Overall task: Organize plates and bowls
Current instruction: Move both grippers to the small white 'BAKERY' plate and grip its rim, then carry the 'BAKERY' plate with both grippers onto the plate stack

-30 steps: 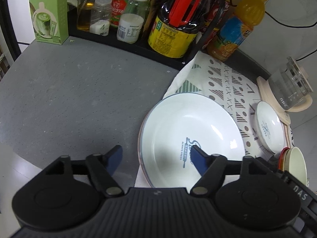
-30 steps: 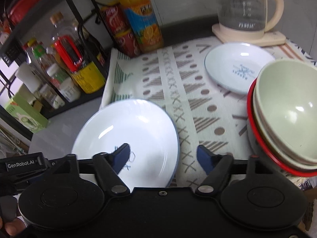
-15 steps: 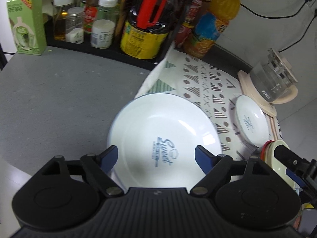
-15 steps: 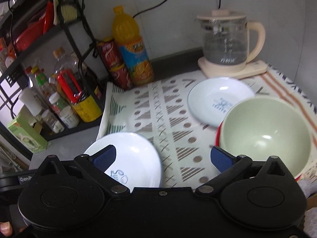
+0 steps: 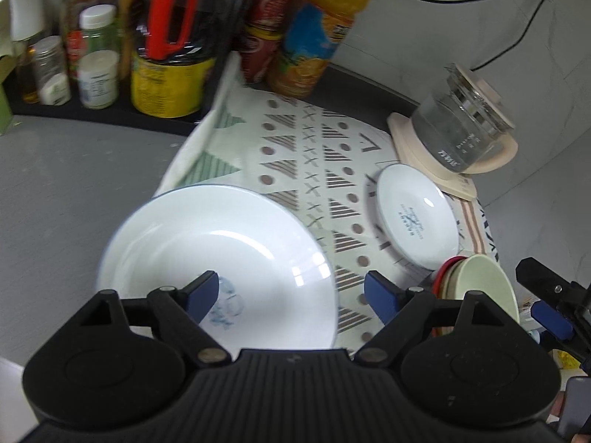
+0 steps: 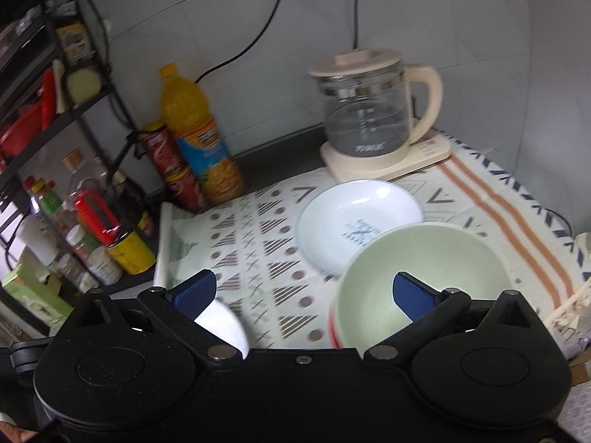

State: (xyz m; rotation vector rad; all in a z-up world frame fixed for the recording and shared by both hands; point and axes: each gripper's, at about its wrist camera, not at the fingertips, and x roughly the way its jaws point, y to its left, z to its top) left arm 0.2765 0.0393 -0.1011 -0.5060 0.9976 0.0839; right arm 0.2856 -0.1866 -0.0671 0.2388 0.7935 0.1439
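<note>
Jaws: left gripper (image 5: 291, 293) spread, nothing between the pads; right gripper (image 6: 303, 295) spread wide, also holding nothing.

Left-wrist view, left to right: large white plate (image 5: 218, 262) at lower left, lying half on the grey counter (image 5: 74, 184) and half on the patterned mat (image 5: 314, 155). Small white plate (image 5: 413, 221) right of centre on the mat, just beside the kettle base (image 5: 436, 170). Stacked bowls (image 5: 476, 288) at lower right, pale green one on top, red rim beneath.

Judgement: next step is probably gathering the plates. Approach the rim low and from the side, one finger under the lip, and close gently; glazed ware looks slippery. Keep clear of the bowl stack.
</note>
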